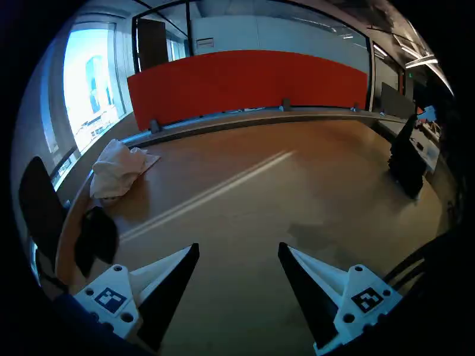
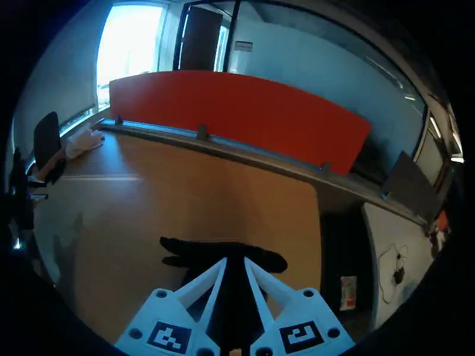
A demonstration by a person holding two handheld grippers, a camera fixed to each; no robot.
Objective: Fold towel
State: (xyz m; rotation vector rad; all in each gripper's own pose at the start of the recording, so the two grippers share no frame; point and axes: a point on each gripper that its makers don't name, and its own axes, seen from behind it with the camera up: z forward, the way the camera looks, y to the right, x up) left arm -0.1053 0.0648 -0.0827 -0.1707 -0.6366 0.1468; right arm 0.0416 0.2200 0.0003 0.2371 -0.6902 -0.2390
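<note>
Left claw [image 1: 237, 246] gapes — crumpled towel [image 1: 116, 169] well apart.

A: Right gripper [image 2: 235, 261]?
B: Fingers [image 2: 205, 285] nearly together, dark cloth [image 2: 196, 246] between them. Grip unclear.
A: Surface?
B: Wooden table [image 2: 178, 190]. White towel [image 2: 83, 142] crumpled at far left corner, near black chair [image 2: 46, 136]. Red divider [image 2: 237, 118] along the back edge.

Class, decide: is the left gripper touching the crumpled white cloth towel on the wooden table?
Apart. The left gripper view shows bare wooden table between the open left gripper and the crumpled white towel lying farther off.
</note>
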